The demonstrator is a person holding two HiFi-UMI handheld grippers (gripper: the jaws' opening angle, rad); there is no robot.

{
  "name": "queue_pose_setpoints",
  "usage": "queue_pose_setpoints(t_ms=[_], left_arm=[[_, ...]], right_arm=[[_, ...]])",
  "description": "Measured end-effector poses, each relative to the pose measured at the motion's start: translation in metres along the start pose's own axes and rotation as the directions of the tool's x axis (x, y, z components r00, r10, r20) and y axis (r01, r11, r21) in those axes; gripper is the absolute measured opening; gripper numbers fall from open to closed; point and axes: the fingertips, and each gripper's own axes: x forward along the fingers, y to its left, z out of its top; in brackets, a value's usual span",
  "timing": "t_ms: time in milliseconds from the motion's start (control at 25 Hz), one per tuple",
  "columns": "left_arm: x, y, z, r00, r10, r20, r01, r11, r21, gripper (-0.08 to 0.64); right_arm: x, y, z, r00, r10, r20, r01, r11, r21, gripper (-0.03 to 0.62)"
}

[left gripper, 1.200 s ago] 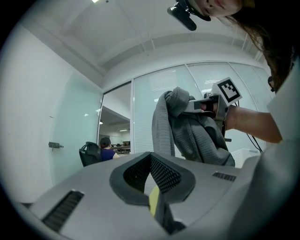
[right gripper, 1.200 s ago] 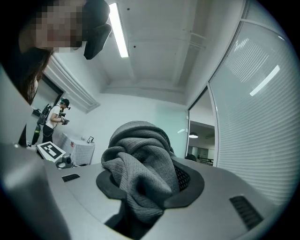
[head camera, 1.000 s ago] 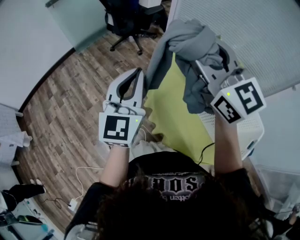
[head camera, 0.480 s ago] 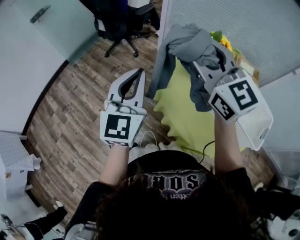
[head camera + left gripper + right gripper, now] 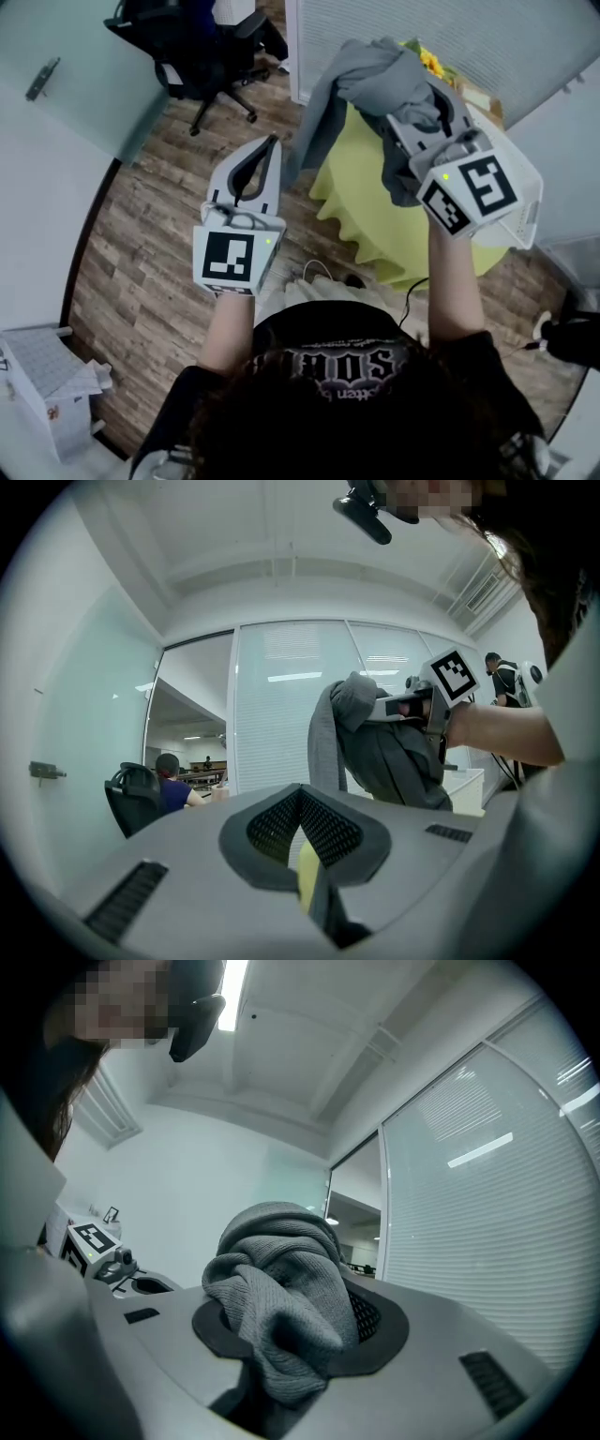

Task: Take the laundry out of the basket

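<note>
Grey garment [image 5: 373, 80], sweater maybe, in R gripper [image 5: 417, 111] jaws

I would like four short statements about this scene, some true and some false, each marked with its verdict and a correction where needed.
1. The right gripper is clamped on a grey garment. True.
2. The left gripper grips the garment too. False: its jaws are together and hold nothing.
3. The table cover is red. False: it is yellow-green.
4. A black office chair stands on a wooden floor. True.
</note>
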Motion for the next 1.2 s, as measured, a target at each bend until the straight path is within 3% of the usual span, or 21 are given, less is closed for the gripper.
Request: queue_pose_setpoints(t_ms=[280, 600, 920, 1200], left_arm=[[-0.009, 0.0, 0.001, 0.998, -0.058, 0.008, 0.058, 0.998, -0.004, -0.002], [-0.019, 0.004, 0.003, 0.997, -0.075, 0.028, 0.075, 0.997, 0.0, -0.002], [-0.031, 0.007, 0.008, 0.998, -0.059, 0.034, 0.059, 0.998, 0.005, -0.002], [-0.045, 0.022, 0.009, 0.999, -0.032, 0.028, 0.032, 0.999, 0.012, -0.002]], right_arm=[[-0.009, 0.01, 0.022, 0.998, -0.068, 0.018, 0.069, 0.996, -0.056, 0.17], [-0.017, 0.02, 0.051, 0.992, -0.103, 0.074, 0.109, 0.99, -0.094, 0.17], [-0.014, 0.046, 0.073, 0.991, -0.051, 0.12, 0.064, 0.993, -0.102, 0.17], [0.01, 0.081, 0.064, 0.995, 0.021, 0.1, -0.012, 0.996, -0.084, 0.17]])
